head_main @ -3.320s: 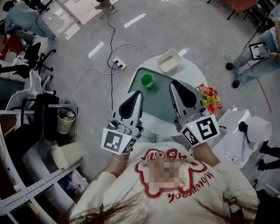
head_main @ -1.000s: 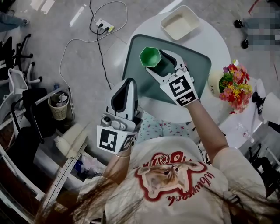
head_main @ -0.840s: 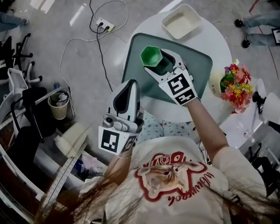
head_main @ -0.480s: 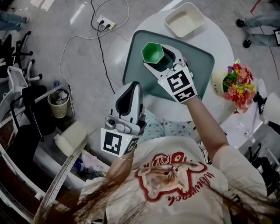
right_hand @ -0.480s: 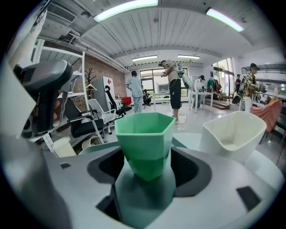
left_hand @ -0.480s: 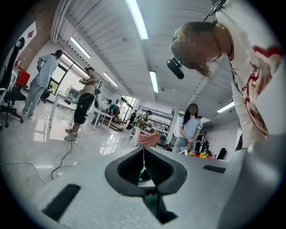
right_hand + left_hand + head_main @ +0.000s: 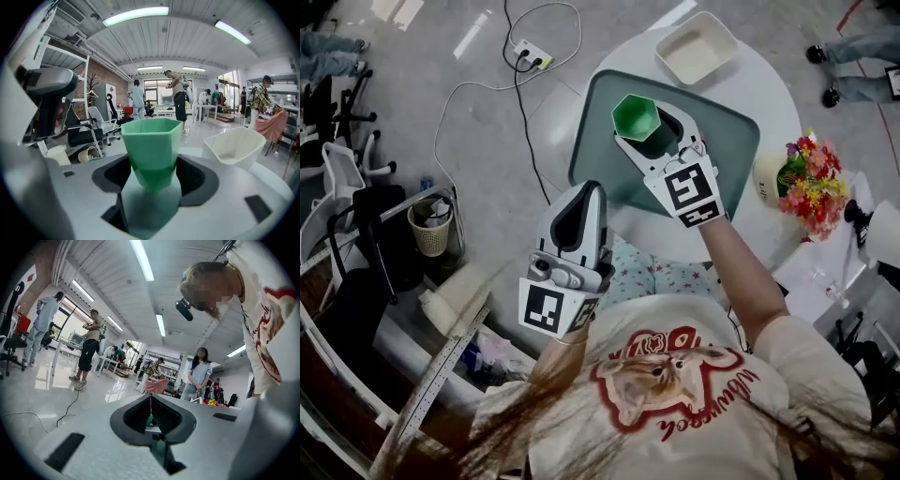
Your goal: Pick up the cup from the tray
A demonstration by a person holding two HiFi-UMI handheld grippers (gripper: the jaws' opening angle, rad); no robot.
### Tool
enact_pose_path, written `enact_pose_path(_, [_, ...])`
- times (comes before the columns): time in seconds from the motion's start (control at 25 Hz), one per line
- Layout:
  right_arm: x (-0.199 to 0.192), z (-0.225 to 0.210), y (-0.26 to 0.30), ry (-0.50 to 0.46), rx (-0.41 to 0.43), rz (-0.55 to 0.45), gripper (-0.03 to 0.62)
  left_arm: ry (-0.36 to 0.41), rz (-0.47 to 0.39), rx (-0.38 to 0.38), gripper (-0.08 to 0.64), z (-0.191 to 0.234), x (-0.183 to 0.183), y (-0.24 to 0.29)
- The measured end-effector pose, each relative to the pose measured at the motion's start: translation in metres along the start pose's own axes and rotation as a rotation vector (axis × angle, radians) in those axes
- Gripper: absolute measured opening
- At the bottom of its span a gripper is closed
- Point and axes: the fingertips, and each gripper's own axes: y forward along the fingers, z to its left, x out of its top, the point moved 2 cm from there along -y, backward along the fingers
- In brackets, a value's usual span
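A green hexagonal cup (image 7: 635,114) stands upright over the dark green tray (image 7: 727,141) on the round white table. My right gripper (image 7: 654,131) reaches in from the near side and is shut on the cup's lower half. In the right gripper view both jaws press against the tapered base of the cup (image 7: 152,140), above the tray's surface (image 7: 150,208). I cannot tell whether the base still touches the tray. My left gripper (image 7: 584,192) hangs off the table's near left edge, shut with nothing in it; in the left gripper view its jaws meet at the left gripper's (image 7: 151,404) centre line.
A cream plastic bin (image 7: 698,47) sits on the white table (image 7: 769,89) beyond the tray, seen also as the bin (image 7: 236,145) to the cup's right. A flower bunch (image 7: 811,183) stands at the table's right edge. A power strip (image 7: 530,54) and wastebasket (image 7: 431,225) are on the floor to the left.
Since the earliest frame my right gripper has reached forward over the tray and shut round the cup. Over the last second it barely shifted. My left gripper stayed low at the left.
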Motion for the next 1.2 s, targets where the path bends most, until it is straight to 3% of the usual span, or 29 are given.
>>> enact_pose_path(0.44, [0.065,-0.012,-0.063,0.065,-0.089,-0.103,0.301,0.065,-0.052,-0.074,0.015,-0.022,0.034,0.011])
enact_pose_path(0.92, [0.144,-0.032,-0.144,0.056,-0.171,-0.219,0.301,0.122,-0.094,-0.163,0.014,-0.065,0.073,0.032])
enact_pose_path(1.2, [0.163,-0.021,-0.174,0.046,-0.154,-0.225,0.301,0.175,-0.11,-0.185,0.015,-0.085,0.087,0.032])
